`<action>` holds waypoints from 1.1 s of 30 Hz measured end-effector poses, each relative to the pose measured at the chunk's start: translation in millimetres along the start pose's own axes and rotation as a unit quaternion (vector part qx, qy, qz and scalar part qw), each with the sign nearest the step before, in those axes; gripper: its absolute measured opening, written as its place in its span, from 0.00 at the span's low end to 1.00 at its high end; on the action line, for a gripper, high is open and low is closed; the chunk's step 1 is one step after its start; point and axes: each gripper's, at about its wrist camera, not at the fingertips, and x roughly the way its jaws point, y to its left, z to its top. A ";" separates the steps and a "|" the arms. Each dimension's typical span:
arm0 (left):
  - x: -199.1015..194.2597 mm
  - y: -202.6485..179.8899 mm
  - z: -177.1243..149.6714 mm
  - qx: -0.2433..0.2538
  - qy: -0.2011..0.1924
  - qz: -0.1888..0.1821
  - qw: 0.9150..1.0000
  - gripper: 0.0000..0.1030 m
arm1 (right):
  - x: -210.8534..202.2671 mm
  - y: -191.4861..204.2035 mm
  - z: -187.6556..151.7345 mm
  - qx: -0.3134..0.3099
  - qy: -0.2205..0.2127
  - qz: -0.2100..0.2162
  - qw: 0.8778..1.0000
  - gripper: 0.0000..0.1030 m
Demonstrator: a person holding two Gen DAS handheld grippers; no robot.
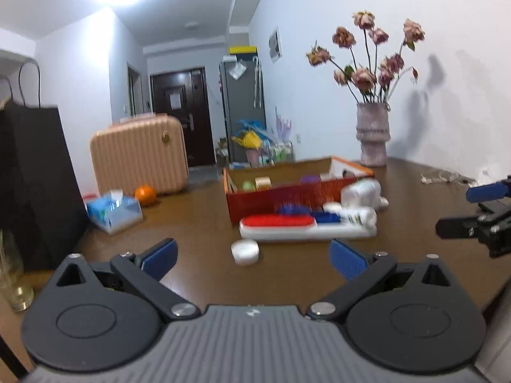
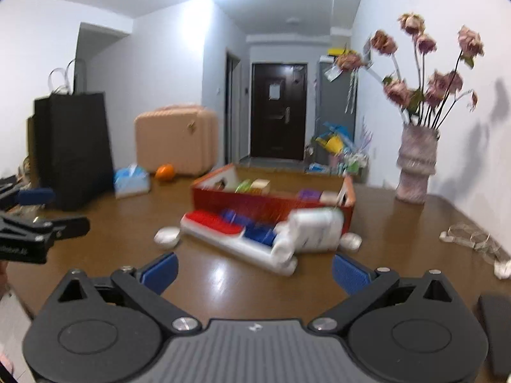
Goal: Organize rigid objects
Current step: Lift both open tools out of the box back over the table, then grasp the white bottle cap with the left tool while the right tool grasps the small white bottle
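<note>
A red cardboard box point(image 1: 281, 196) point(image 2: 255, 204) stands on the brown table point(image 1: 198, 223) with small items inside. Against its near side lies a long white holder with a red top and blue pieces point(image 1: 278, 221) point(image 2: 214, 220), and a white bottle point(image 1: 361, 193) point(image 2: 316, 228) lies on its side beside it. A small round white jar point(image 1: 245, 251) point(image 2: 166, 236) sits apart, closest to me. My left gripper point(image 1: 254, 258) point(image 2: 54, 210) is open and empty, short of the jar. My right gripper point(image 2: 254, 269) point(image 1: 469, 210) is open and empty too, short of the holder.
A vase of dried flowers point(image 1: 373, 137) point(image 2: 415, 166) stands at the back right by the wall. A black paper bag point(image 1: 35, 185), a tissue pack point(image 1: 113, 210), an orange point(image 1: 145, 194) and a pink case point(image 1: 139, 156) fill the left. Crumpled clear wrap point(image 2: 472, 239) lies at the right.
</note>
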 end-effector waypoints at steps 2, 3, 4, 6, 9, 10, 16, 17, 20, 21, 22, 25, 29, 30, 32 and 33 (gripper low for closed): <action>-3.0 2.1 -11.4 -0.001 0.016 -0.004 1.000 1.00 | -5.1 4.6 -12.0 0.008 0.011 0.014 1.000 1.00; -3.4 2.8 -14.4 0.000 0.022 0.003 1.000 1.00 | -6.2 5.4 -14.8 0.011 0.016 0.018 1.000 1.00; -4.2 3.3 -16.9 0.002 0.025 0.008 1.000 1.00 | -7.6 5.3 -16.2 0.014 0.019 0.015 1.000 1.00; -6.7 5.4 -19.2 -0.003 0.025 0.011 1.000 1.00 | -9.9 3.7 -16.9 0.015 0.018 0.006 1.000 1.00; -7.1 7.6 -17.8 -0.014 0.024 0.008 1.000 1.00 | -12.5 -0.1 -15.9 0.021 0.013 0.001 1.000 1.00; -6.1 7.5 -17.3 -0.013 0.025 0.008 1.000 1.00 | -12.4 -1.2 -16.0 0.024 0.013 0.000 1.000 1.00; 9.4 1.4 -12.0 -0.006 0.035 0.002 0.999 1.00 | -1.0 -12.6 -11.7 0.035 0.016 -0.007 0.999 1.00; 12.6 0.7 -10.2 -0.007 0.035 0.000 0.999 1.00 | 1.8 -14.9 -10.3 0.037 0.015 -0.007 0.999 1.00; 27.8 0.2 -3.6 -0.009 0.045 -0.001 0.999 1.00 | 11.6 -20.9 -5.3 0.043 0.018 -0.010 0.999 0.99; 33.8 0.3 -1.7 -0.010 0.050 -0.002 0.999 1.00 | 15.3 -22.9 -3.6 0.045 0.020 -0.009 0.999 0.98; 41.2 1.6 -0.1 -0.012 0.054 -0.003 0.998 1.00 | 20.3 -25.2 -1.5 0.046 0.024 -0.010 0.999 0.98; 73.6 8.5 2.6 -0.017 0.076 0.003 0.997 1.00 | 38.9 -32.7 4.8 0.048 0.038 -0.009 0.998 0.94; 124.8 24.3 9.4 -0.032 0.112 0.003 0.993 0.94 | 71.8 -40.3 15.9 0.053 0.055 -0.010 0.997 0.88; 135.8 27.9 11.7 -0.035 0.117 0.000 0.993 0.94 | 81.4 -41.5 19.1 0.054 0.057 -0.009 0.997 0.86; 158.1 34.3 14.5 -0.043 0.125 0.000 0.991 0.90 | 103.7 -44.8 26.1 0.058 0.061 -0.005 0.996 0.82; 167.8 36.8 15.6 -0.049 0.130 0.004 0.990 0.88 | 115.3 -47.0 29.2 0.063 0.063 -0.004 0.996 0.78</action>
